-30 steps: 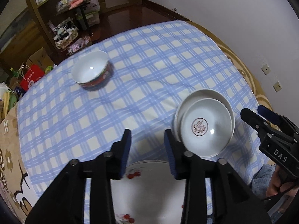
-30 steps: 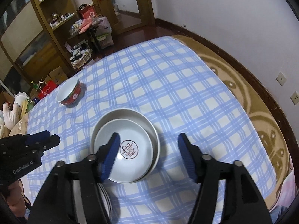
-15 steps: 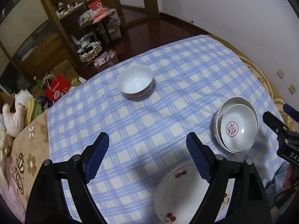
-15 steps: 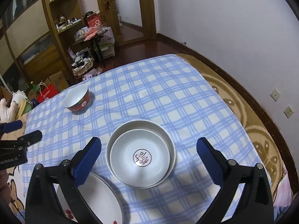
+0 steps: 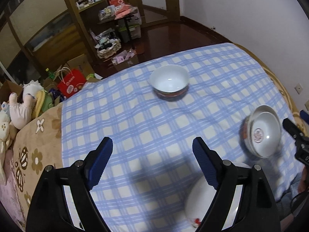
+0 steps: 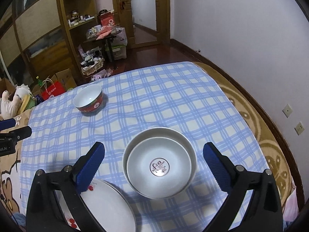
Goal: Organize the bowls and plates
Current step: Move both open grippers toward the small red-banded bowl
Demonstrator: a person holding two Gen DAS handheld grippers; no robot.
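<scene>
Both tongs wide, empty — L (image 5: 150,160), R (image 6: 154,166) over nested bowls (image 6: 159,164).

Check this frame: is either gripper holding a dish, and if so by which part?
Nothing is held. The left gripper and right gripper are both open and empty above the checked cloth; the stacked bowls sit untouched.

Setting: a lived-in home room. Evidence: wooden shelving (image 6: 73,19) crowded with household items, wooden door (image 6: 123,13), stuffed toys (image 5: 21,104), red shopping bag (image 5: 71,83), cardboard boxes, and a blue checked cloth (image 5: 154,131) over a floral blanket (image 5: 36,150).
</scene>
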